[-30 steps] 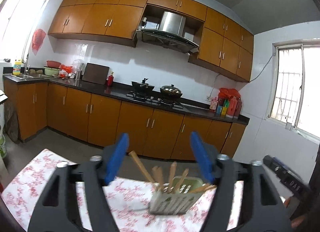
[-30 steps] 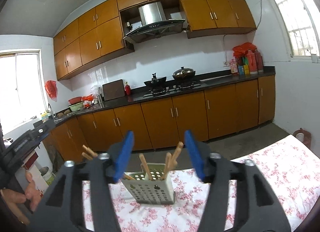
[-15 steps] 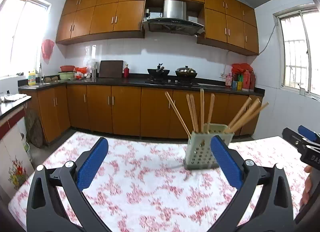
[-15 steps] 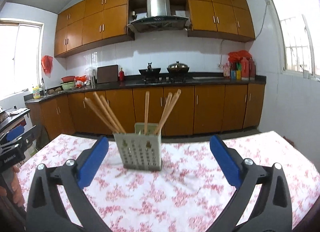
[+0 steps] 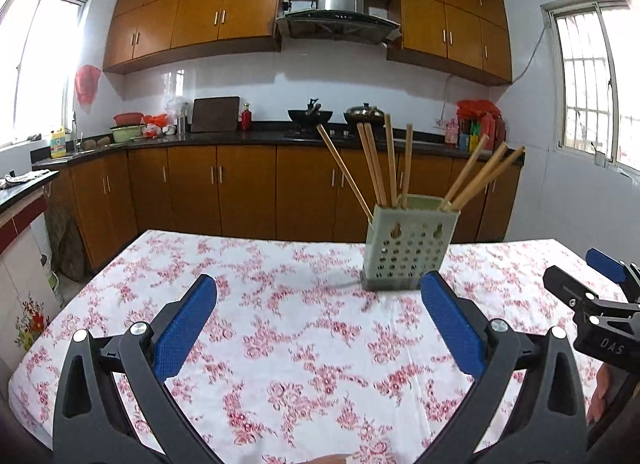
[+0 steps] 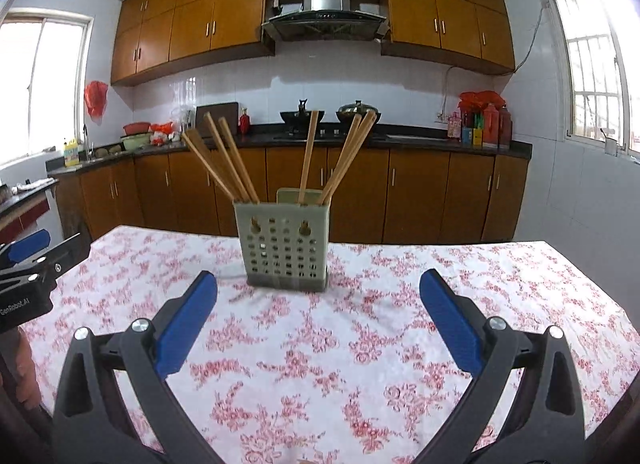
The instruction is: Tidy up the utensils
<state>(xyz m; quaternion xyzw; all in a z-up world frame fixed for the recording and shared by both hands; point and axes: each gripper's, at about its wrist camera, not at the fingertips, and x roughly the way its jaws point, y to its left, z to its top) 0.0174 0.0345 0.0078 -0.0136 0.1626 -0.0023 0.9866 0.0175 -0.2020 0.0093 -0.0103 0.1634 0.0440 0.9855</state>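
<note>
A pale green perforated utensil holder stands upright on the floral tablecloth, with several wooden chopsticks sticking up from it. It also shows in the right wrist view with its chopsticks. My left gripper is open and empty, low over the cloth, nearer than the holder. My right gripper is open and empty, in front of the holder. The right gripper shows at the right edge of the left wrist view; the left gripper shows at the left edge of the right wrist view.
The table's far edge lies just behind the holder. Beyond it are wooden kitchen cabinets, a dark counter with a stove and pots, and bottles at the right end. Windows are on both side walls.
Both grippers have opened wide and pulled back and down from the holder. The holder now stands farther off, with the chopsticks in it.
</note>
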